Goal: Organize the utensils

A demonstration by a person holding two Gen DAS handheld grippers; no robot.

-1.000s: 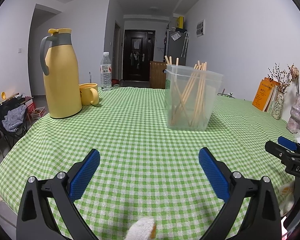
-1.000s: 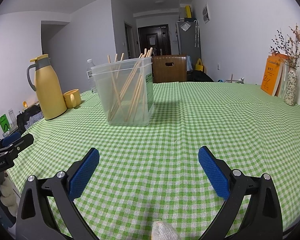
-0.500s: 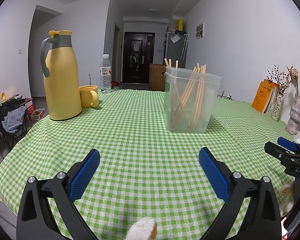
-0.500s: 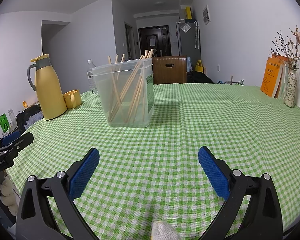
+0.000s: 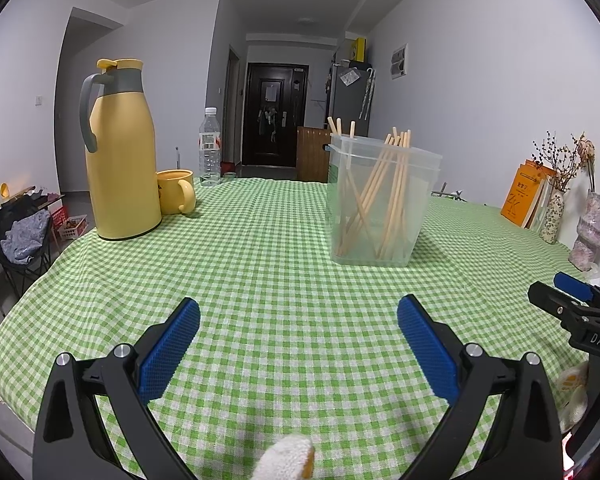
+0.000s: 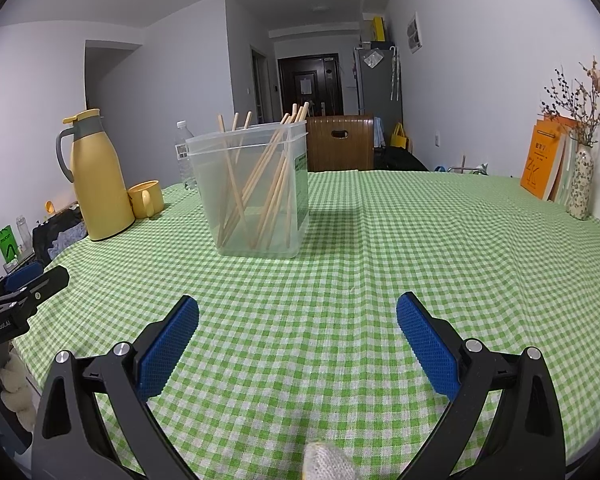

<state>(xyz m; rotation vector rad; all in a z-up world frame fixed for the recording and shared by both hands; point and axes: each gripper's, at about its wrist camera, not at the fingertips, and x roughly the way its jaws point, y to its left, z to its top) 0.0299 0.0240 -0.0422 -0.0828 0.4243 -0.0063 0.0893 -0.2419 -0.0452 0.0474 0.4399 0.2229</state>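
**Both grippers empty above table; chopsticks in container**

Left gripper [image 5: 297,320]: jaws spread wide, nothing between them. Right gripper [image 6: 297,320]: same, wide and empty. One clear plastic container [image 6: 255,192] stands upright on the green checked tablecloth [image 6: 420,264], holding roughly ten wooden chopsticks [image 6: 267,184], leaning. One yellow thermos jug [image 5: 119,160], one yellow mug [image 5: 175,196] beside it, one water bottle [image 5: 209,148] behind.
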